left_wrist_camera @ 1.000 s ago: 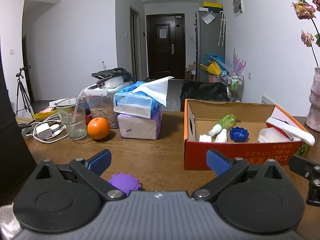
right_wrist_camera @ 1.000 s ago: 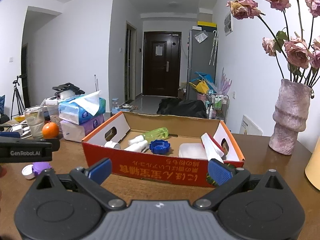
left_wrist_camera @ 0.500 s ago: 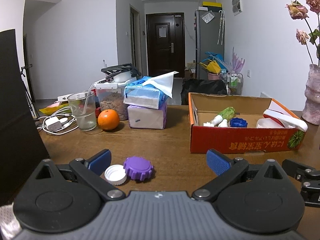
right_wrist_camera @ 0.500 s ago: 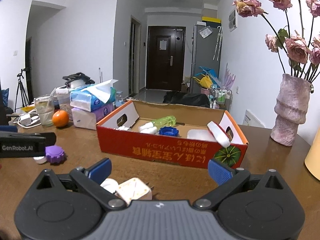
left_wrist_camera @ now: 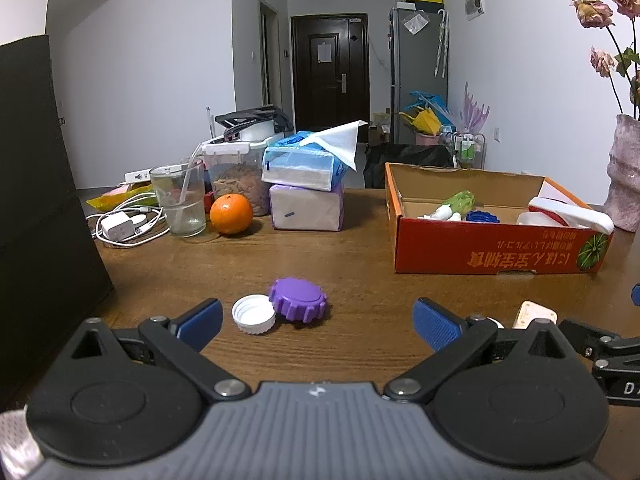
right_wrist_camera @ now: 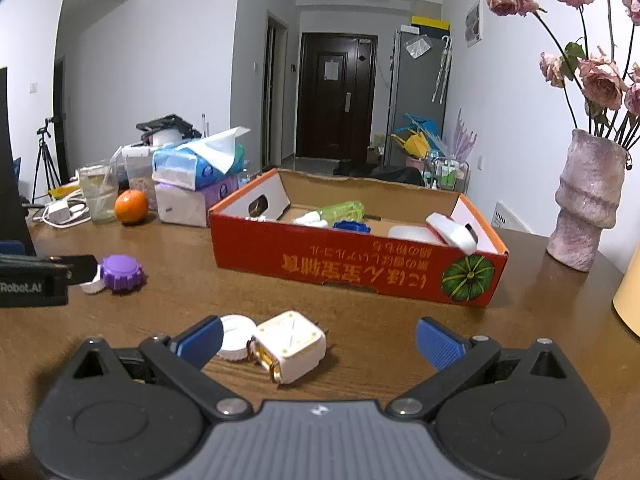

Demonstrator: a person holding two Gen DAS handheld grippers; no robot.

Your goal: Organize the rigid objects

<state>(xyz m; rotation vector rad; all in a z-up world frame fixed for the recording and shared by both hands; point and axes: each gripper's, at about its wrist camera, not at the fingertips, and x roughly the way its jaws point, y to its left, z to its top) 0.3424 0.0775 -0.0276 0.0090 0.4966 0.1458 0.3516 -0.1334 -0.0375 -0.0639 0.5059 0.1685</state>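
A purple ridged lid [left_wrist_camera: 298, 300] and a white cap [left_wrist_camera: 253, 314] lie on the wooden table just ahead of my open, empty left gripper [left_wrist_camera: 318, 322]. The lid also shows in the right wrist view [right_wrist_camera: 121, 273]. A white charger plug [right_wrist_camera: 289, 346] and a second white cap [right_wrist_camera: 236, 336] lie between the fingers of my open, empty right gripper [right_wrist_camera: 318, 342]. The red cardboard box [right_wrist_camera: 352, 268] stands beyond, holding a green spray bottle [right_wrist_camera: 344, 212], a blue lid [right_wrist_camera: 352, 226] and white items. The box shows at right in the left wrist view [left_wrist_camera: 496, 254].
Tissue packs [left_wrist_camera: 308, 184], an orange [left_wrist_camera: 231, 214], a glass [left_wrist_camera: 179, 200], a food container [left_wrist_camera: 236, 176] and a charger with cables [left_wrist_camera: 120, 226] stand at the back left. A pink vase with dried roses [right_wrist_camera: 586, 208] stands at right. A dark panel [left_wrist_camera: 36, 208] rises at left.
Both grippers have drawn back from the box. The purple lid and white cap, then the plug and second cap, have come into view ahead of the fingers.
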